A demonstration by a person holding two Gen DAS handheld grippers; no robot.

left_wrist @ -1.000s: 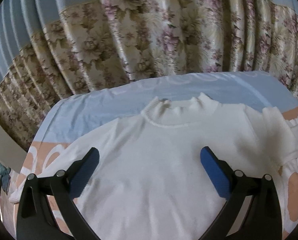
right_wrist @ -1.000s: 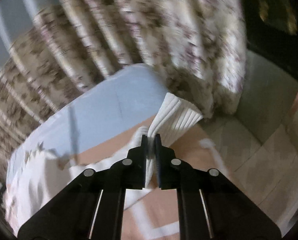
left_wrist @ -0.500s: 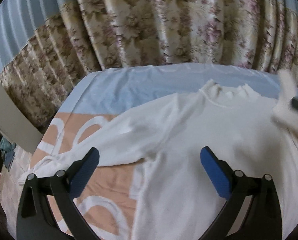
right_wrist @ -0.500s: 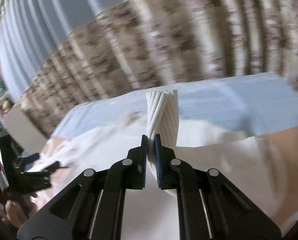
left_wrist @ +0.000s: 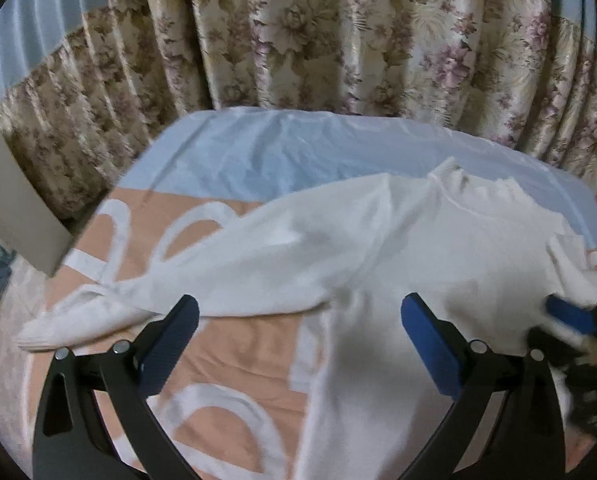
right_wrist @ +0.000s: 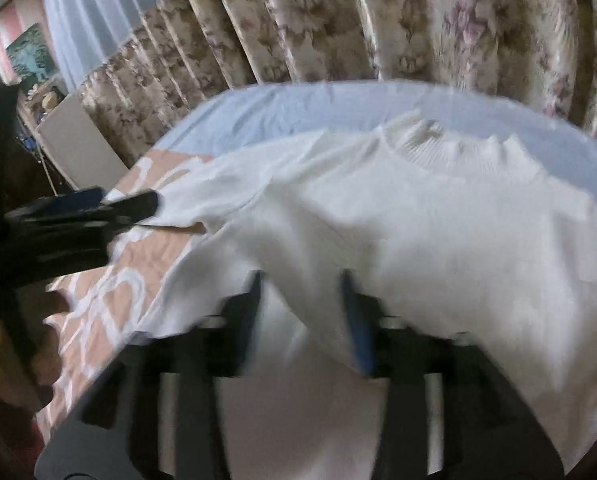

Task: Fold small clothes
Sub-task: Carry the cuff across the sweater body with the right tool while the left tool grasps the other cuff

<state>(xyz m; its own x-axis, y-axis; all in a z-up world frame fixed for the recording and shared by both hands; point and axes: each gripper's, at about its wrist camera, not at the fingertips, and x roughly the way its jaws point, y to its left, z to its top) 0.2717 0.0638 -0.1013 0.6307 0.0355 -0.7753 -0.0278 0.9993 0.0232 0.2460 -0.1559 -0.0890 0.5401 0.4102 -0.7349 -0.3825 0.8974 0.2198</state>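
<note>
My left tongs (left_wrist: 298, 336) are spread wide, holding nothing, above the sweater (left_wrist: 398, 256). My right tongs (right_wrist: 302, 312) look parted around a fold of it; blur hides any contact. The sweater lies flat on the bed (left_wrist: 238, 344), one sleeve (left_wrist: 146, 304) stretched left, curtain (left_wrist: 298, 40) beyond.

Dim soft daylight, fisheye-bent edges, dark vignette, right view motion-blurred
</note>
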